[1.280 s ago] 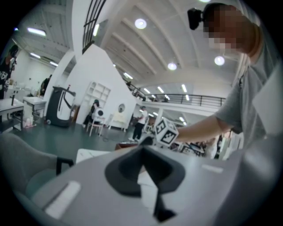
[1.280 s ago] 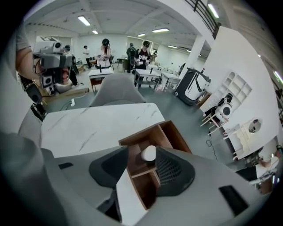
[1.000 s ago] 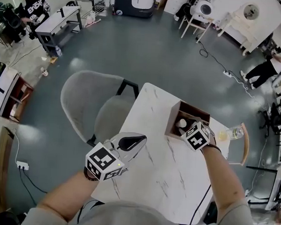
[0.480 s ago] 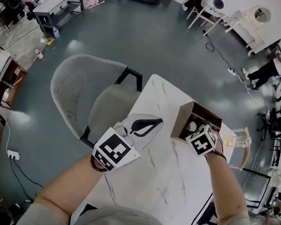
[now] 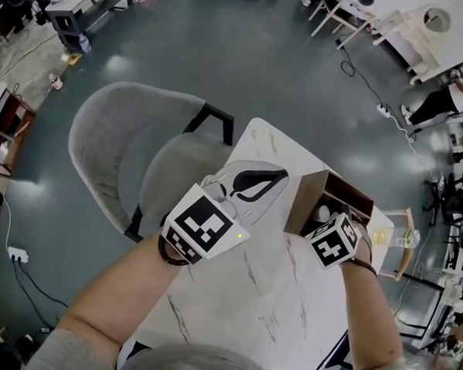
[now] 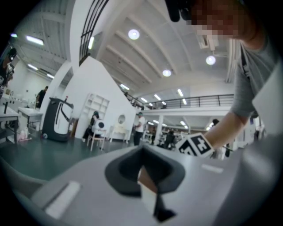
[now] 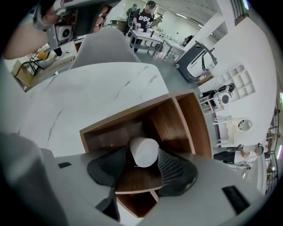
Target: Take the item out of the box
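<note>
An open wooden box stands on the white marble table. A white cylindrical item stands upright inside it. My right gripper reaches down into the box. In the right gripper view the white item sits between the right gripper's two black pads, which stand wide beside it, and the box's brown walls surround them. My left gripper hovers over the table just left of the box, with its jaws together and nothing in them. In the left gripper view the left gripper points at the box.
A grey upholstered chair stands at the table's far left edge. A clear bottle rests on a wooden chair to the right of the table. People and workbenches are far off across the grey floor.
My left gripper has moved forward and right, closer to the box. The right gripper has stayed at the box over the white item.
</note>
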`<state>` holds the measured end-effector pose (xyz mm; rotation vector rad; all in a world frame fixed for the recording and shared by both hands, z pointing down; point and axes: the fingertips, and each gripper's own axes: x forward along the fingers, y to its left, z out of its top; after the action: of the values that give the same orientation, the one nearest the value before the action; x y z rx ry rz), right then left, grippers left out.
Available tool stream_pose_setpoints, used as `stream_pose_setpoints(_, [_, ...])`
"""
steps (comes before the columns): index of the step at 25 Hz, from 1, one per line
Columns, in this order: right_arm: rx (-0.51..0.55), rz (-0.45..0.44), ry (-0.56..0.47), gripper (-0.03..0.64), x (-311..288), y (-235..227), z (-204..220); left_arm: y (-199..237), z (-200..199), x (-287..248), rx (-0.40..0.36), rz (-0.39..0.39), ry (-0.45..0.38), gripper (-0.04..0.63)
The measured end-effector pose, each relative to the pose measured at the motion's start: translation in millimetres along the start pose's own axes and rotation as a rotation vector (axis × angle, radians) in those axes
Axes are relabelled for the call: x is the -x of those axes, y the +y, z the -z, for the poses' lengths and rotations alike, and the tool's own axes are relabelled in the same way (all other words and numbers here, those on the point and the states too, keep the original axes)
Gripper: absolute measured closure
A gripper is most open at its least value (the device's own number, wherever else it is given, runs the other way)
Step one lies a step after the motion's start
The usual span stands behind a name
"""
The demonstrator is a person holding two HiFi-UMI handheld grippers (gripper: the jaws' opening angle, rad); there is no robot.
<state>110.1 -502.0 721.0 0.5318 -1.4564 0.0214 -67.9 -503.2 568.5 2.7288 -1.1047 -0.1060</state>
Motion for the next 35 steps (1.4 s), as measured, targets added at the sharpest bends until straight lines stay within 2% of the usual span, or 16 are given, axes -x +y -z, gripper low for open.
stream_pose_setpoints(6, [0.077,0.076,0.089,0.401,-8.8,1.3,4.8,4.3,8.5,-4.2,0.013,0.013,0.007,0.594])
stream_pose_setpoints(8, [0.103,0.112,0.102,0.423,-10.5,-0.7,4.9,5.6,10.4,-4.2,0.018,0.014,0.009,0.594])
stream_pose_setpoints(12, [0.126,0.130,0.111,0.440,-11.3,-1.4,4.9,7.1,10.4,-4.6,0.022,0.017,0.008,0.594])
stream_pose_setpoints(20, [0.170,0.145,0.073,0.465,-10.8,-1.1,5.8,4.3,5.4,-0.2,0.026,0.021,0.014,0.594])
stream_pose_setpoints(26, [0.153,0.129,0.045,0.468,-7.7,0.8,4.6,1.6,-2.3,8.0,0.016,0.028,0.016,0.594])
stream_pose_setpoints(35, [0.136,0.150,0.022,0.468,14.1,-3.1,-1.6,2.9,-20.9,27.2,-0.004,0.027,0.014,0.594])
